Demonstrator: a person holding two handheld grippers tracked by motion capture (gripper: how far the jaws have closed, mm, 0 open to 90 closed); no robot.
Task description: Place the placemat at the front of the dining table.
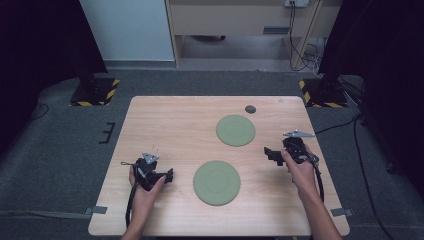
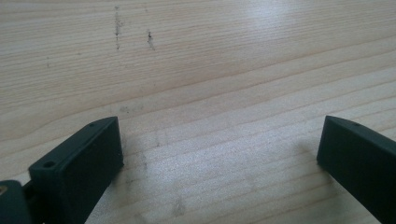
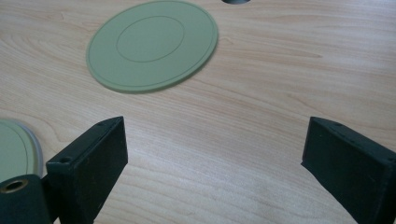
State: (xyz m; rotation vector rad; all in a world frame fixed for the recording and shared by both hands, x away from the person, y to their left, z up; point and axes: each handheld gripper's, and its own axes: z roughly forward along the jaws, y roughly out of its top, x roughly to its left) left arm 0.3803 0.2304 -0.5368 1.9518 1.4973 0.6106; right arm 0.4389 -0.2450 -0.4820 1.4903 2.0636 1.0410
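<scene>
Two flat pale-green round discs lie on the light wooden table [image 1: 165,125]. The far disc [image 1: 235,130] [image 3: 152,44] is right of centre; the near disc [image 1: 216,182] sits toward the front, and its edge [image 3: 14,149] shows at the left of the right gripper view. My left gripper [image 1: 169,176] [image 2: 219,140] rests low at the front left, open, with bare wood between its jaws. Held at the right side, my right gripper [image 1: 270,153] [image 3: 215,140] is open and empty, and points toward the far disc.
A small dark round spot [image 1: 250,109] [image 3: 236,1] sits near the table's far edge, behind the far disc. Grey carpet surrounds the table, with stand bases [image 1: 95,92] at the back corners and cables [image 1: 360,145] on the right.
</scene>
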